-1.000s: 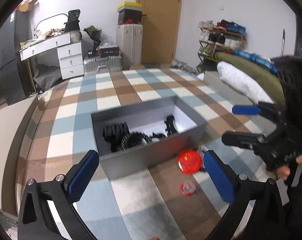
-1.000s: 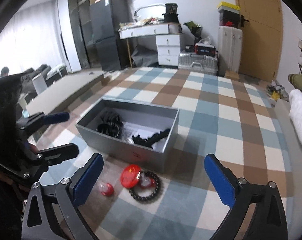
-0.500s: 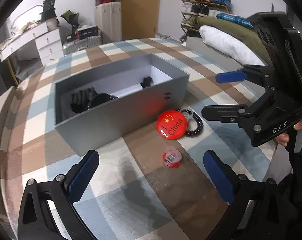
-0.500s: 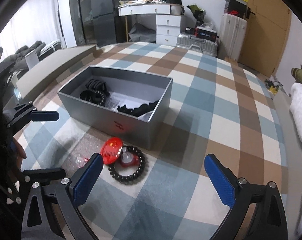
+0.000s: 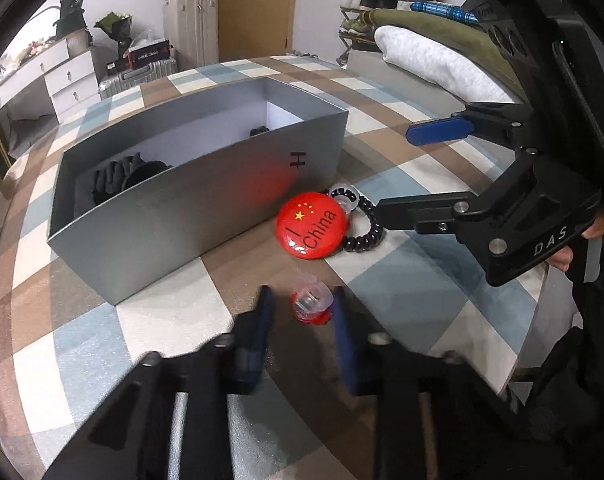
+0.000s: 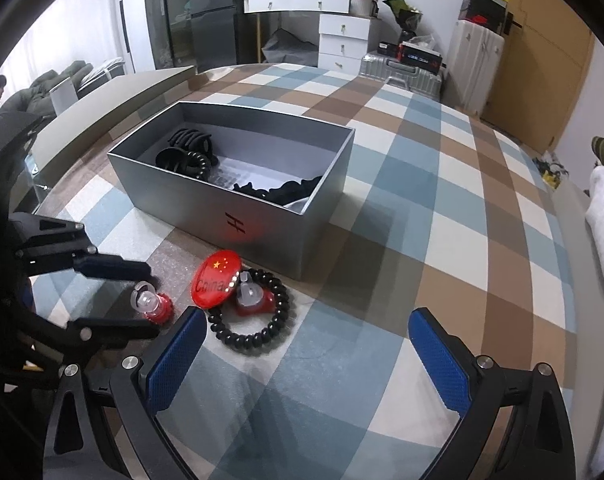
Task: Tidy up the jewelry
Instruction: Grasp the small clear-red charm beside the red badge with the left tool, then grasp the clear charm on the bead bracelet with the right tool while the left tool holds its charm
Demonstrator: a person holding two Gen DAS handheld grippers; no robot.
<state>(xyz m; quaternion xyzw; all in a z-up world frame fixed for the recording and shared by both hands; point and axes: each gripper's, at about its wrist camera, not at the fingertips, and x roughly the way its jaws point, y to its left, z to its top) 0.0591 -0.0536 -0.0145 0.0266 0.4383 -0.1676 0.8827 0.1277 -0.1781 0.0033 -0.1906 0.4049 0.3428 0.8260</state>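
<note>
Closing round a small red-and-clear trinket, the left tongs have their blue fingers near together w/ the piece between them; blurred, so can't tell if the pads actually touch it. From the right-side view the same trinket sits on the checked table, flanked by the left tongs' black arms.

Right tongs hang wide apart, nothing between the pads, low over the table just in front of a black beaded bracelet. Inside that bracelet's ring lies a second red-and-clear piece, and a red round badge w/ yellow stars and "China" lettering leans on it, overlapping the bracelet's edge.

Just behind the badge stands an open grey box, front wall marked w/ a dark "H" and catching a red glow. Inside: black coiled hair ties at the left end, black fabric bits toward the right.
</note>
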